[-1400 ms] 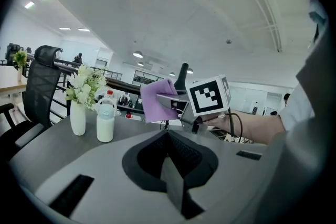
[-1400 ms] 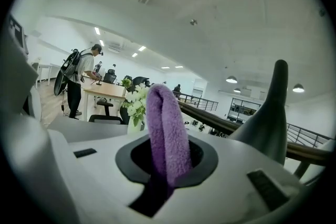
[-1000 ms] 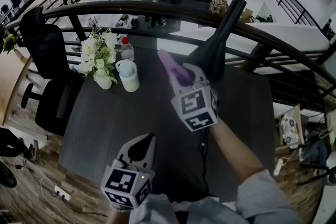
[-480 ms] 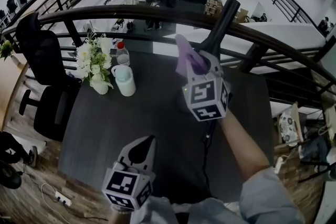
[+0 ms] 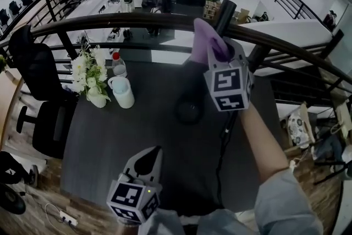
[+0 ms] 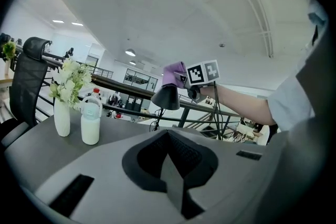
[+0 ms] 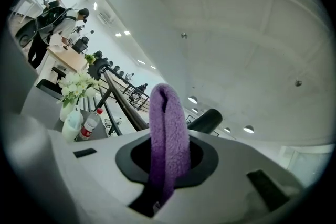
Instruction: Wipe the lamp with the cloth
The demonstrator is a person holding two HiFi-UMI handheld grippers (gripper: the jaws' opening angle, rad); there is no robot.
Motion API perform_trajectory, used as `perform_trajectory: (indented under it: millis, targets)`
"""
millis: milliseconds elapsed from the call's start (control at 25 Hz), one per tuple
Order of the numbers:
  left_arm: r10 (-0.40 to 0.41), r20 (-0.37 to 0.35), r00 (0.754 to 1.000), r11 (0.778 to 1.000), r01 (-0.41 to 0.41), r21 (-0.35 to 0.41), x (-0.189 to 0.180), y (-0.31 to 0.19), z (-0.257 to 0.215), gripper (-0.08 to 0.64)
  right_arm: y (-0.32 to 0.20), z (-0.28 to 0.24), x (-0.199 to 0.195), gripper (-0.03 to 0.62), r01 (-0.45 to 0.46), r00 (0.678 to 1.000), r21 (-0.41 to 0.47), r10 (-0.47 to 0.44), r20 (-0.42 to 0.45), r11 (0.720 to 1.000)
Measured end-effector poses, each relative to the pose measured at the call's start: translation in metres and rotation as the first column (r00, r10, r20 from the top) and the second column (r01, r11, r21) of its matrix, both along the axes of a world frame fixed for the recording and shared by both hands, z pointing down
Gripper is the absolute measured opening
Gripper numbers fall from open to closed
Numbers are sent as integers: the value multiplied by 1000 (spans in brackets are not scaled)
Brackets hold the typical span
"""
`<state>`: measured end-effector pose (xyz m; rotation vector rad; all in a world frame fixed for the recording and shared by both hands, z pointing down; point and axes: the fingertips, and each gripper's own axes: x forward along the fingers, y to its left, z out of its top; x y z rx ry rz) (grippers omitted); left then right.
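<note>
A black lamp stands on the dark table (image 5: 110, 140). Its round base (image 5: 188, 110) sits mid-table and its top end (image 5: 226, 9) points up past the railing. My right gripper (image 5: 213, 52) is raised beside the lamp's upper part, shut on a purple cloth (image 5: 202, 44) that lies against the lamp. In the right gripper view the folded cloth (image 7: 167, 128) stands up out of the jaws, with the lamp's black end (image 7: 206, 120) just behind. The left gripper view shows the cloth (image 6: 174, 75) draped over the black shade (image 6: 167, 98). My left gripper (image 5: 148, 156) hangs low over the near table edge, shut and empty.
A vase of white flowers (image 5: 88, 71), a white jug (image 5: 122, 92) and a red-capped bottle (image 5: 117, 65) stand at the table's far left. The lamp's cable (image 5: 223, 140) runs toward me. A curved railing (image 5: 137, 20) lies behind the table, a black chair (image 5: 36, 63) to its left.
My right gripper has moved up and to the right along the lamp with the cloth, so the lamp's base now shows. The left gripper has stayed put.
</note>
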<state>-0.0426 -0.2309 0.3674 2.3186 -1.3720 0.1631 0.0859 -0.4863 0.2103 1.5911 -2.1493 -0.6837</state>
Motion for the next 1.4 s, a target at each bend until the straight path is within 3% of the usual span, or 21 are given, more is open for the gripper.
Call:
perform_trajectory:
  millis: [160,600,800,1120,1400]
  targets:
    - [5,18,1000,999,-6,37,2,-4,-5,12,-5,-23,20,52,-38,999,49,38,-3,998]
    - [16,12,1000,999,-17,35,2,-8,-2,12,-18,-79,89,52,-172,985,162,172,17,972]
    - [29,11,1000,999,-29,37,7,-8,-3,12,-21,-85,116,51,-220,975,165,218,31,961]
    - [36,26,999,998,-37,51,10,-8,-7,12,-21,-37,85,51,-90,993,34,87,84,995]
    - [37,25,999,999,-38,28,9,-2,-12,12,-1,17,54,51,12,997,-67,-7,71,998]
